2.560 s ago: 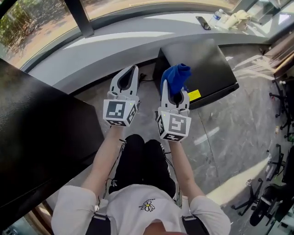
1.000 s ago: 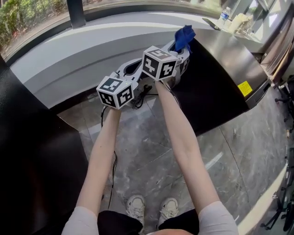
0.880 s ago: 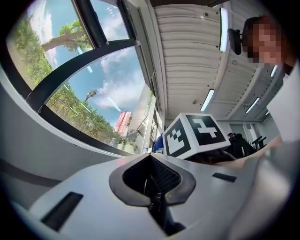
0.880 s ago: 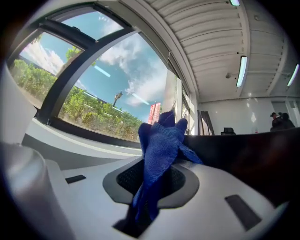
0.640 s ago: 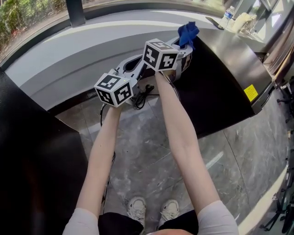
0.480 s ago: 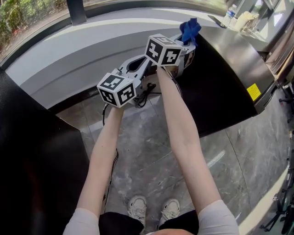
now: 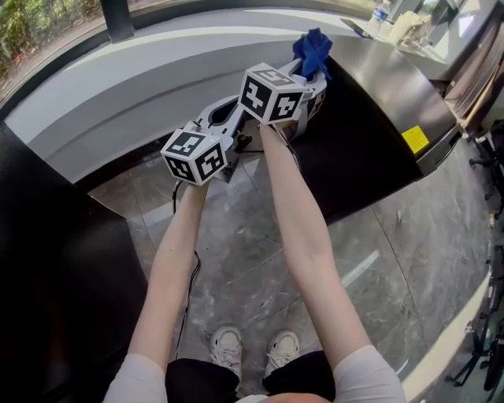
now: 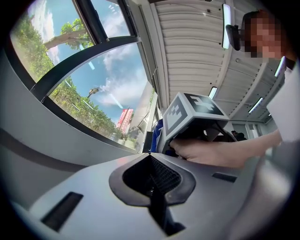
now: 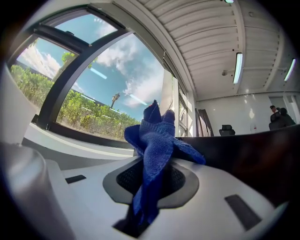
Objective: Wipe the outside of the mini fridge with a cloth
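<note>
- A black cabinet (image 7: pixel 55 260) fills the left side of the head view and stands on the marble floor (image 7: pixel 260 260).
- The left gripper (image 7: pixel 224 116) is held out over the floor in front of the grey window ledge (image 7: pixel 157 71). Its own view shows its jaws pressed together with nothing between them.
- A black cord (image 7: pixel 244 143) lies on the floor by the foot of the ledge, just under the left gripper.
- The right gripper (image 7: pixel 312 72) is just beside the left one and reaches further forward. It is clenched on a blue cloth (image 9: pixel 157 140).
- The cloth bunches up out of the jaw tips, with a tail hanging back through the slot.
- In the head view the cloth sits at the back left corner of the fridge (image 7: pixel 370 118). Whether it touches the fridge cannot be told.
- The fridge is a black box with a shiny steel top. It stands on the floor against the ledge, right of both grippers.
- A yellow sticker (image 7: pixel 415 139) sits near the fridge's front right corner.
- A water bottle (image 7: pixel 379 13) stands on the ledge, behind the fridge's far edge.
</note>
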The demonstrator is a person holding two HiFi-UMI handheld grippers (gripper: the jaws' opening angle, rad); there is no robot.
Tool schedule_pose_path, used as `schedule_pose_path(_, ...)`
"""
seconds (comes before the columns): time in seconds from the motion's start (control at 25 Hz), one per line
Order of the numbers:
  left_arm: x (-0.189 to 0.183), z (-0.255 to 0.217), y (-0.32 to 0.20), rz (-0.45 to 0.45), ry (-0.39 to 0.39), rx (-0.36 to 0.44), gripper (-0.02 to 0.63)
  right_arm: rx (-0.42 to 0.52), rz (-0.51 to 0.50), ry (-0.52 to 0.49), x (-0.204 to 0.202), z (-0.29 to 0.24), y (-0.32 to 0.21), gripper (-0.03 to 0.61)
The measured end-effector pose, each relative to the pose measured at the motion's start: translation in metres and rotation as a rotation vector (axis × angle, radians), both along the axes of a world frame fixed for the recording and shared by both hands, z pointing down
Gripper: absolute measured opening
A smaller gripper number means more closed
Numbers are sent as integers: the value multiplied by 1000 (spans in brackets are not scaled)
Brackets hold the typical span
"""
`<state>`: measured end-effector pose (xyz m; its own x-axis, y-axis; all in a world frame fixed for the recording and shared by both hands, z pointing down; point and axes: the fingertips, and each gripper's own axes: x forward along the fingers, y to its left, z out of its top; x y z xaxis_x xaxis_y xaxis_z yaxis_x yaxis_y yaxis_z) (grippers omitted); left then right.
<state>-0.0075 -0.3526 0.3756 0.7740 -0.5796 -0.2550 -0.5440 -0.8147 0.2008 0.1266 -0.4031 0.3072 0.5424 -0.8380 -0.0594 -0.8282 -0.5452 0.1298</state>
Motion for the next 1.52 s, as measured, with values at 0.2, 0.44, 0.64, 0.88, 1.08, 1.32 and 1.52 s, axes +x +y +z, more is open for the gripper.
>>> schedule_pose_path(0.2,9,-3,22,12,-20,12,5,-4,36,-27,13,5,32,89)
schedule_pose_path(0.44,18,-4,57,34,-41,23,4,1,62,-31,28,12,82,89)
schedule_pose_path(0.64,33,-7,84,57,-47,37,5,31,55,-55,42,8,122,89)
schedule_pose_path(0.88,66,-4,110,108,-59,56,5,49,47,-65,54,7,156,89)
schedule_pose_path(1.08,84,0,125,137,-28,49,3,47,37,-47,62,7,183,89)
schedule_pose_path(1.32,96,-5,144,151,17,52,4,61,26,-90,77,12,223,89)
schedule_pose_path(1.52,111,-3,159,134,-102,106,5,68,49,-80,88,8,246,89)
